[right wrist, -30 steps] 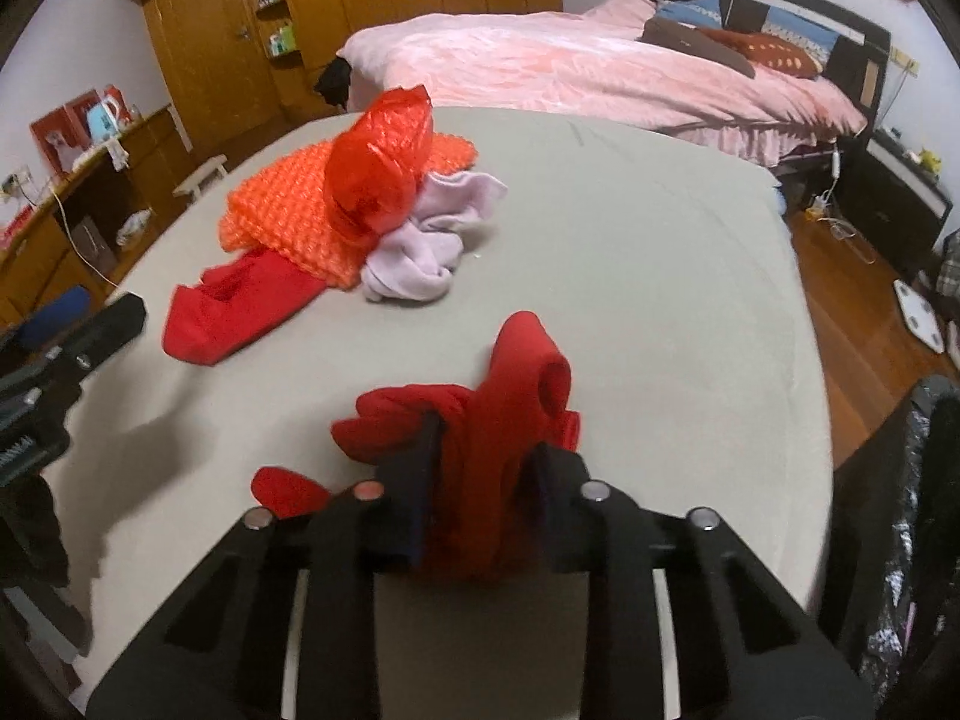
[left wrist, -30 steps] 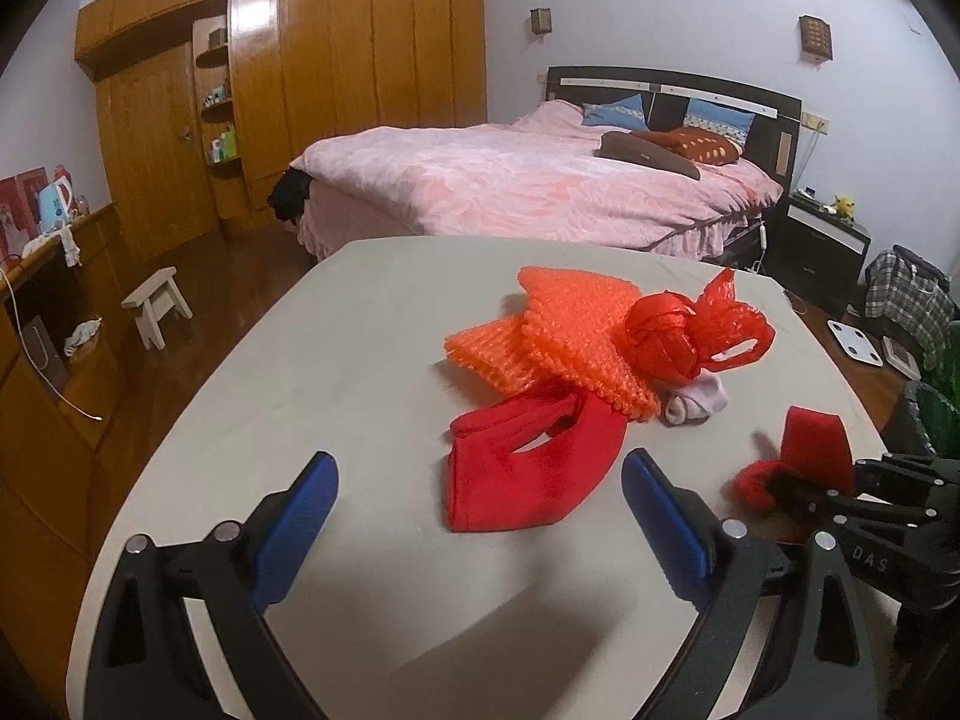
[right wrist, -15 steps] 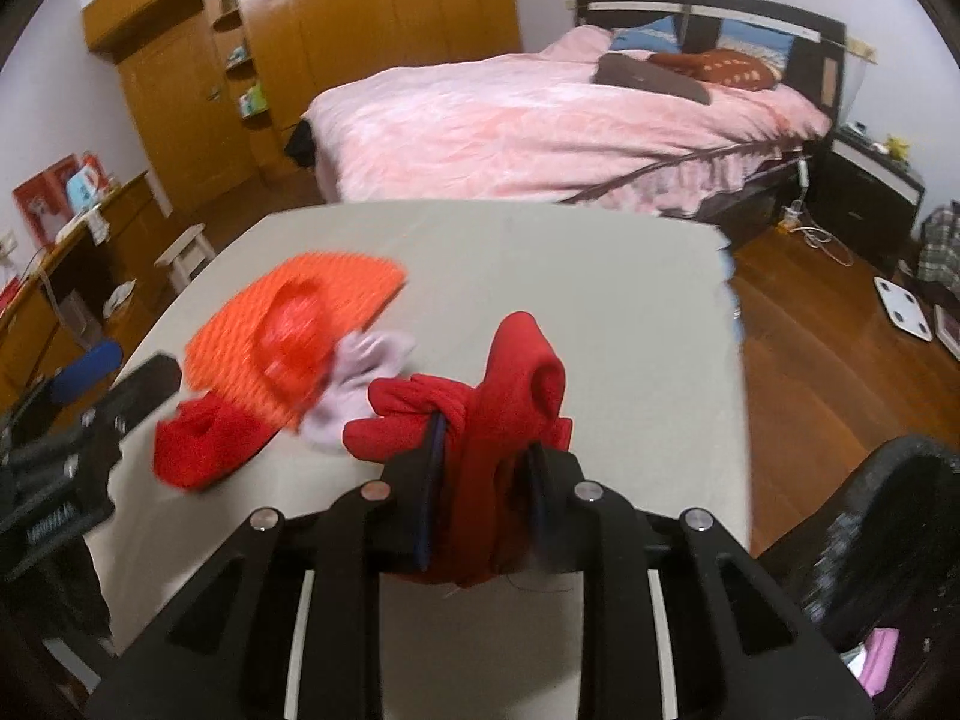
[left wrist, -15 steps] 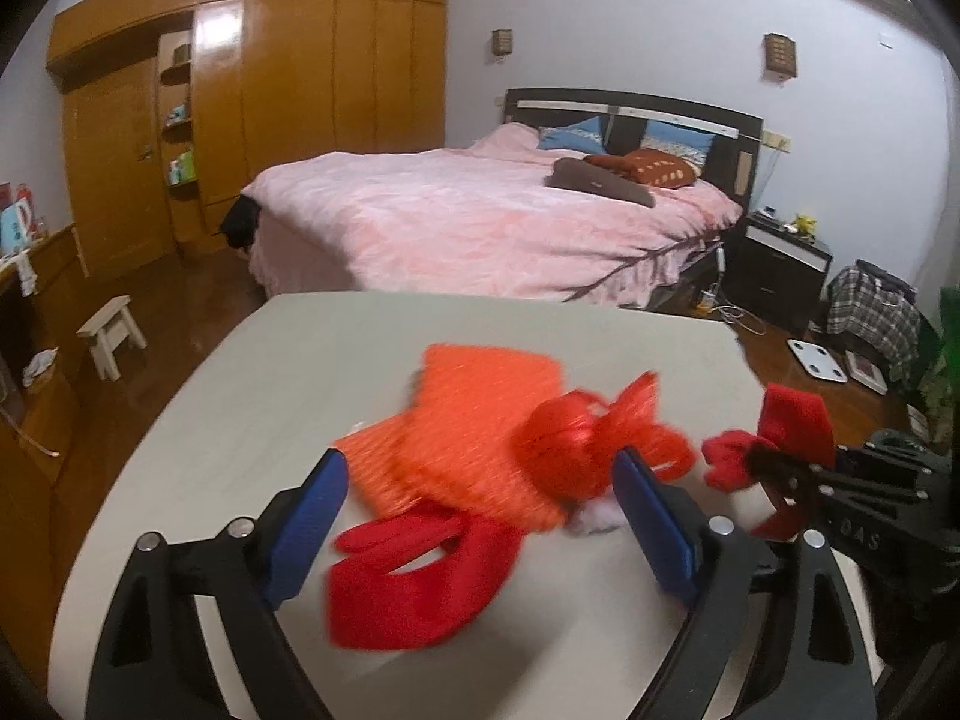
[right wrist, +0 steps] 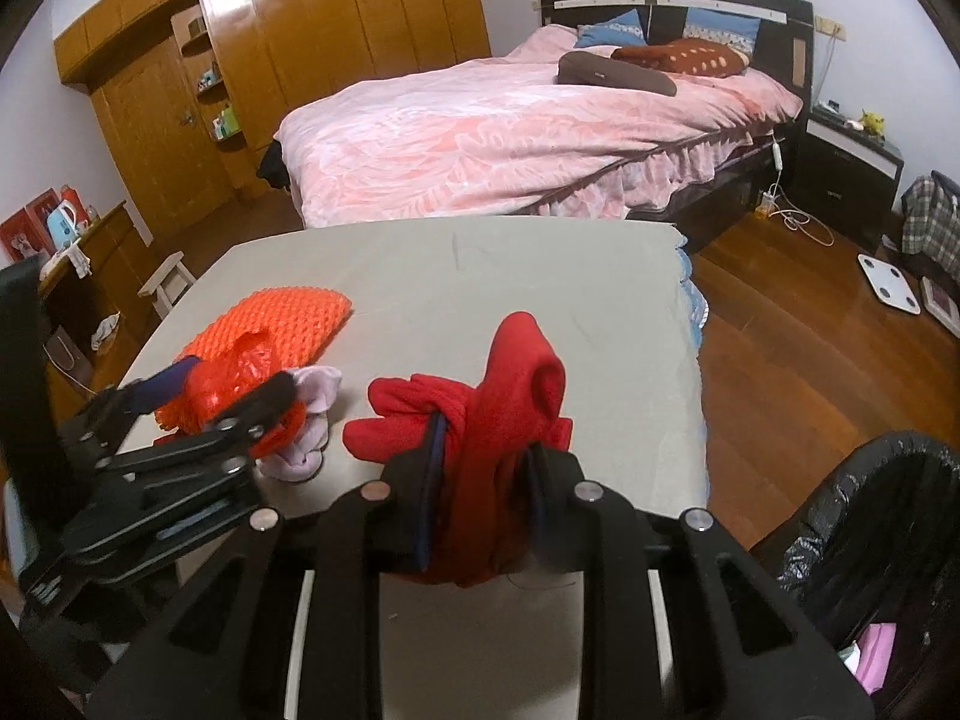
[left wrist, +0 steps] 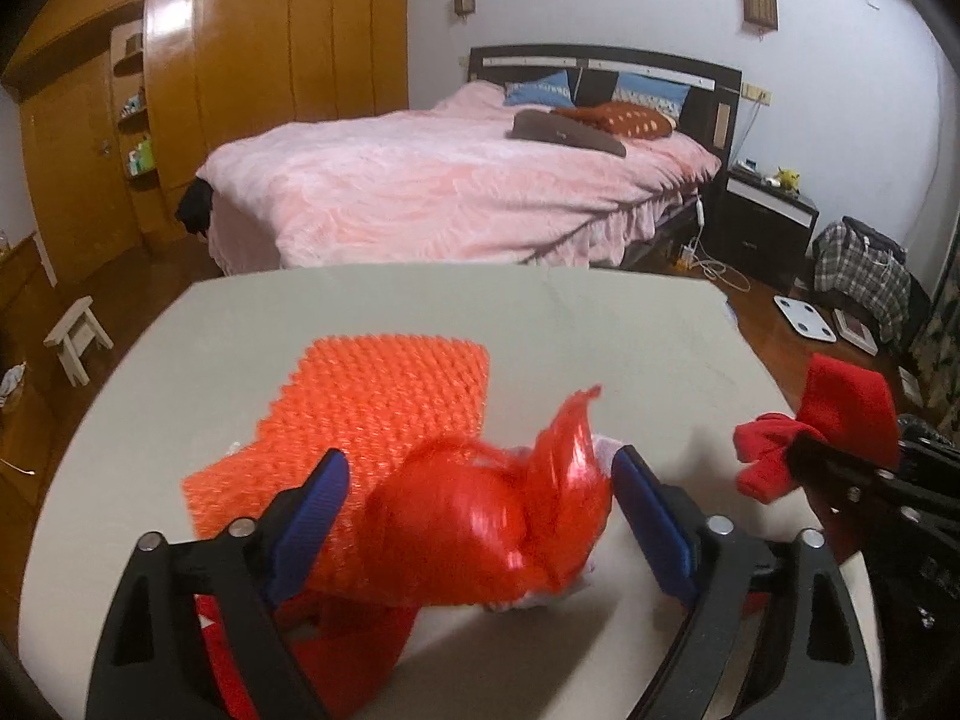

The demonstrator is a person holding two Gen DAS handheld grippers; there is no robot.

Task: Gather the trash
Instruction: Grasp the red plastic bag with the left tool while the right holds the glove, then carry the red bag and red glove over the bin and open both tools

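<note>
My right gripper (right wrist: 483,468) is shut on a red cloth (right wrist: 510,384) and holds it above the table's right part; it also shows in the left wrist view (left wrist: 828,414). My left gripper (left wrist: 480,510) is open, its blue pads on either side of a crumpled red plastic bag (left wrist: 480,522). The bag lies on an orange foam net (left wrist: 384,402), with another red cloth (left wrist: 354,642) below it and a lilac cloth (right wrist: 312,414) beside it. A black-lined trash bin (right wrist: 888,552) stands right of the table.
The grey table (left wrist: 600,330) has its right edge (right wrist: 690,324) over a wooden floor. A pink bed (left wrist: 456,192) lies beyond, with a wardrobe (left wrist: 240,78), a small white stool (left wrist: 75,330) and a scale (left wrist: 804,318) around.
My left gripper has moved forward over the pile, so the red plastic bag now sits between its open pads. My right gripper has lifted the red cloth and turned towards the bin.
</note>
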